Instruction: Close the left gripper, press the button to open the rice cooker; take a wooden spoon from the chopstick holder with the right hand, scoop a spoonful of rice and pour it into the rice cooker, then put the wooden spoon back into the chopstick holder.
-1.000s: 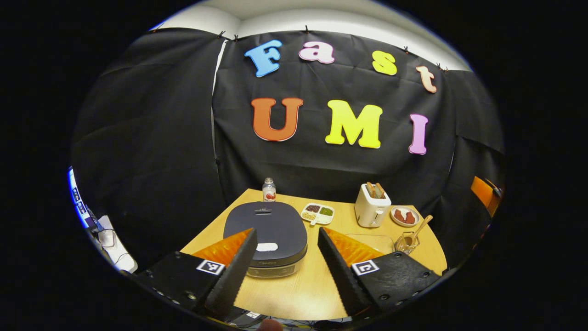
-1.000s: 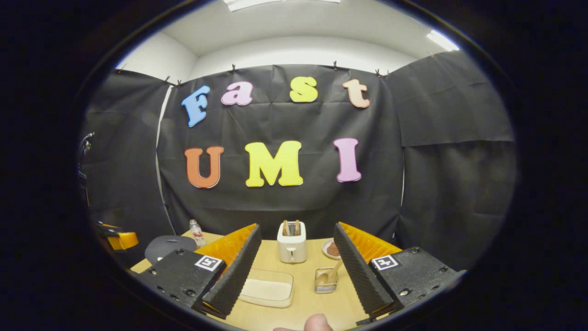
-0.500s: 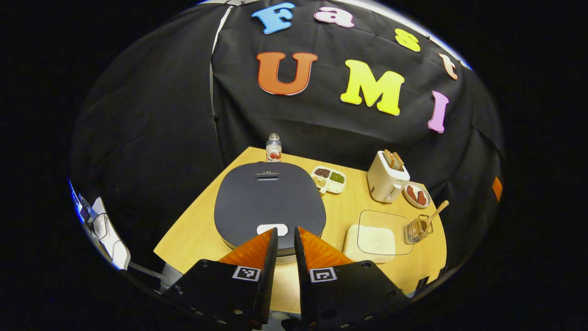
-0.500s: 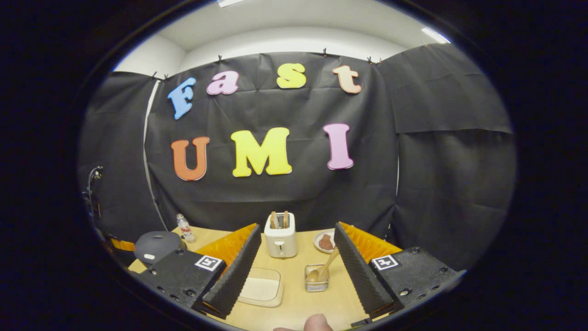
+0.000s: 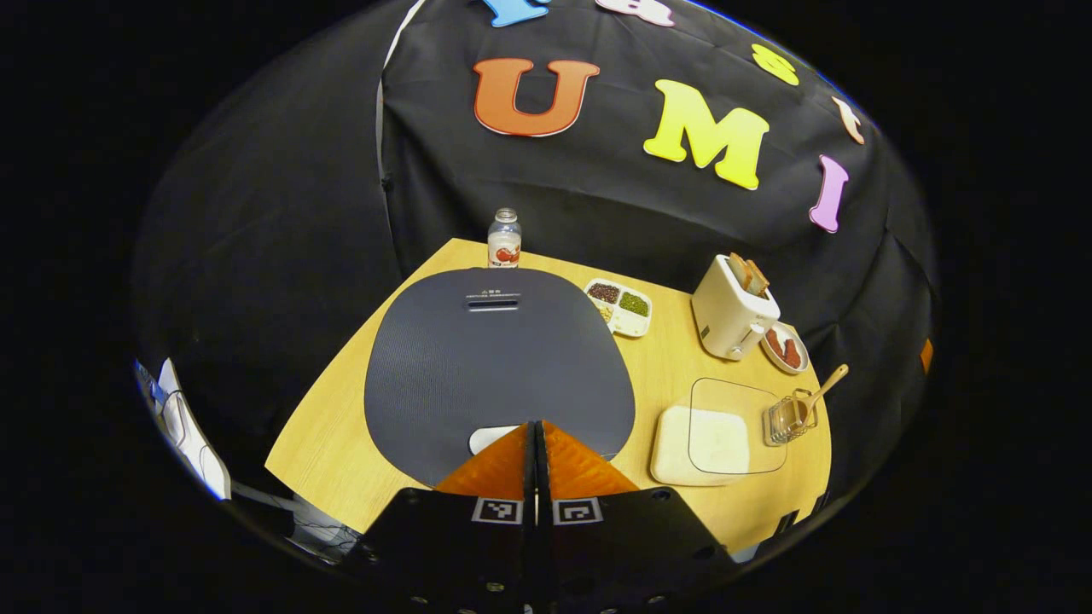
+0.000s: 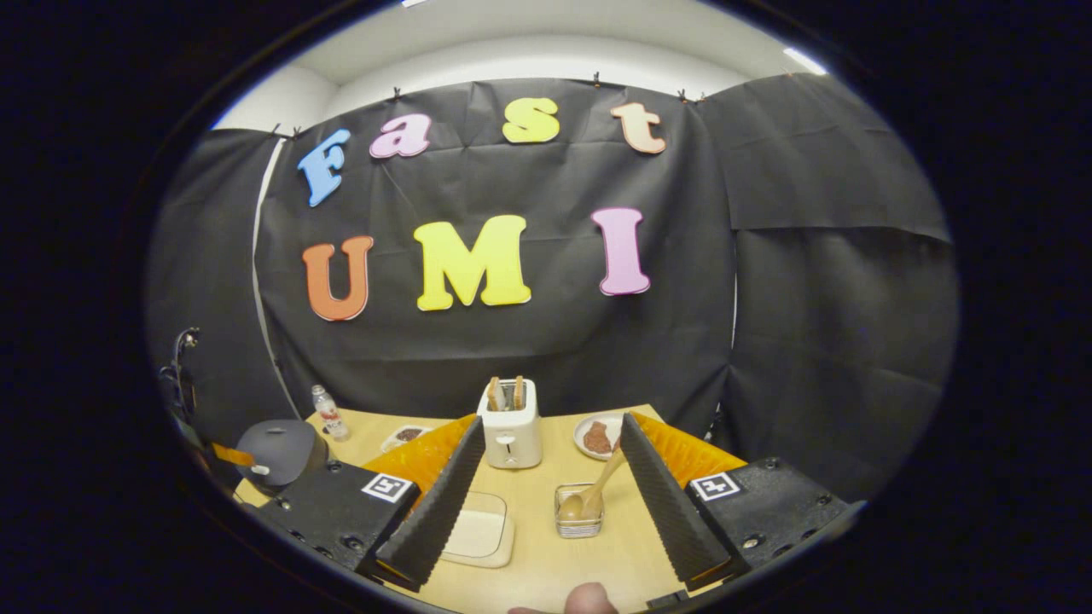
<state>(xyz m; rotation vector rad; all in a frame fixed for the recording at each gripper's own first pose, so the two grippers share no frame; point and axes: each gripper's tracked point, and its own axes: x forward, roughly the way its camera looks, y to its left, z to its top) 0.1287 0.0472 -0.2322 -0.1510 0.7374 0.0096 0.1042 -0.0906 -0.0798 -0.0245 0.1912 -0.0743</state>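
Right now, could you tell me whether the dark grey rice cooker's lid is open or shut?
Shut. The dark grey rice cooker's lid lies flat over the body, and the closed left hand-held gripper sits at its white button.

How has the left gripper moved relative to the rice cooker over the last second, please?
Yes. The left gripper has closed its fingers and moved in toward the rice cooker, whose lid looms larger; the tips now sit at its white button.

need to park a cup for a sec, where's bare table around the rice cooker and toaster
Bare wood lies left of the rice cooker toward the table edge, and in the strip between cooker, toaster and rice container. It is crowded on the right: toaster, plate, chopstick holder with wooden spoon. The divided dish sits close behind the cooker.
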